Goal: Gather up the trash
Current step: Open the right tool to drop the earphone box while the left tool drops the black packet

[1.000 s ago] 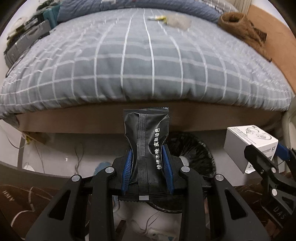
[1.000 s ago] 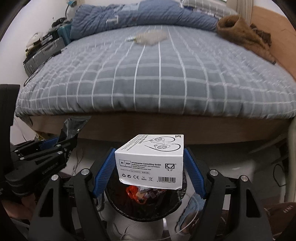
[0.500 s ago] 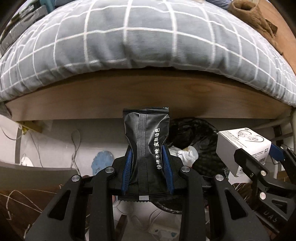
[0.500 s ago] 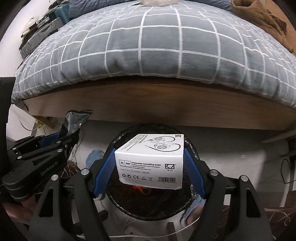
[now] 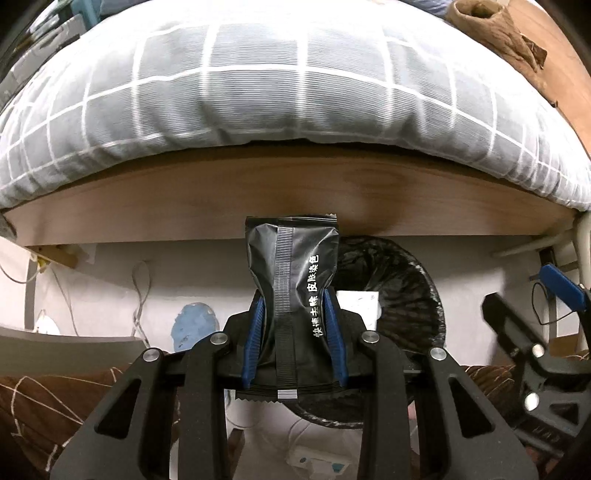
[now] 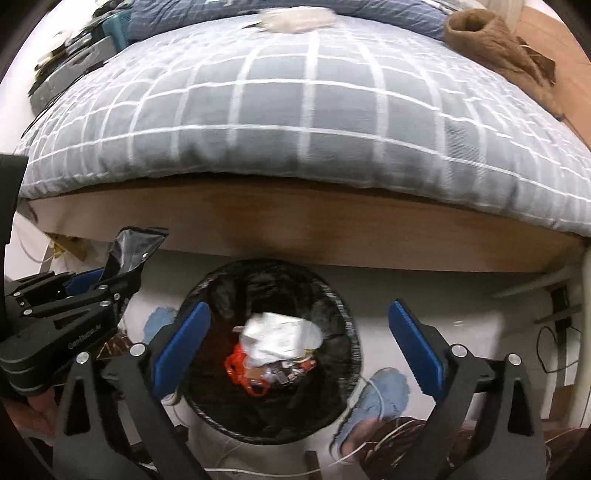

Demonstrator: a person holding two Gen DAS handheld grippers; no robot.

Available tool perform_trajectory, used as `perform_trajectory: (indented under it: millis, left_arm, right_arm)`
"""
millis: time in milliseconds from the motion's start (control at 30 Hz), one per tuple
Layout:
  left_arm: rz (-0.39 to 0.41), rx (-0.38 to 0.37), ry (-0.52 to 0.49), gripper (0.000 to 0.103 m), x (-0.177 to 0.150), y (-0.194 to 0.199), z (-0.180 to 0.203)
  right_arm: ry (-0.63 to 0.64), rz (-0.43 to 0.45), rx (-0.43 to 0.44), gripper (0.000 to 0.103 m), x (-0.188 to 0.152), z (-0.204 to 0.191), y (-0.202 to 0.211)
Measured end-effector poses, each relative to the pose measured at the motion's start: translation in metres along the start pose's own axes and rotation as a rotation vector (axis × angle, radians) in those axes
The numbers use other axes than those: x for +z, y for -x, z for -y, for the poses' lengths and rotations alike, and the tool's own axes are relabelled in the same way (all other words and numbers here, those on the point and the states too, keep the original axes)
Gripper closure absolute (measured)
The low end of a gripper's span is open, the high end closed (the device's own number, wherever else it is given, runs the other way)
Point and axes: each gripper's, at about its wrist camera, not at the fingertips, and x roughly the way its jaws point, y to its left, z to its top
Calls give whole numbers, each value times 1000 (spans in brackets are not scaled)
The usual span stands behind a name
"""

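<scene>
**Ana:** Beside the bed's wooden side rail [image 6: 295,225], starting at the left: what can you make out?

**Ben:** From the right wrist, the left gripper [image 6: 107,280] comes in from the left edge, cut off by the frame. Its jaws are clamped on a black sachet [image 6: 133,251]; only the crumpled top shows there. The left wrist view gives the whole sachet [image 5: 295,295], upright, white lettering down one side, pinched at its waist between the blue pads [image 5: 255,332].

**Ana:** And the middle?

**Ben:** A round bin with a black liner [image 6: 340,295] stands on the pale floor just below the rail. Inside lie a white, blurred box [image 6: 280,336], something red [image 6: 240,369] and other scraps too smeared to name.

**Ana:** The right side?

**Ben:** The right gripper [image 6: 299,350] hangs over the bin, its jaws spreading wide, with nothing pressed between the blue pads [image 6: 417,350]. A blue slipper [image 6: 380,398] is partly hidden behind the right finger. On the checked grey quilt [image 6: 295,122], a pale wrapper [image 6: 295,18] at the far edge is blurred.
</scene>
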Motion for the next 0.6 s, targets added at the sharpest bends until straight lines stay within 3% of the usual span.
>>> perform_trajectory:
  millis: [300,467,600]
  left_arm:
    - [-25,-29,-60,72,-2,-10,46]
    - [-37,-35,-91,72,-4,-18,67]
    - [-35,-33,-104,64,-6,-21,71]
  right_arm:
    - [-47,24,-77,8,-7,47,17]
    - [-92,8,-78,8,-12,67,15]
    - [-103,11,-77,8,-13,68,15]
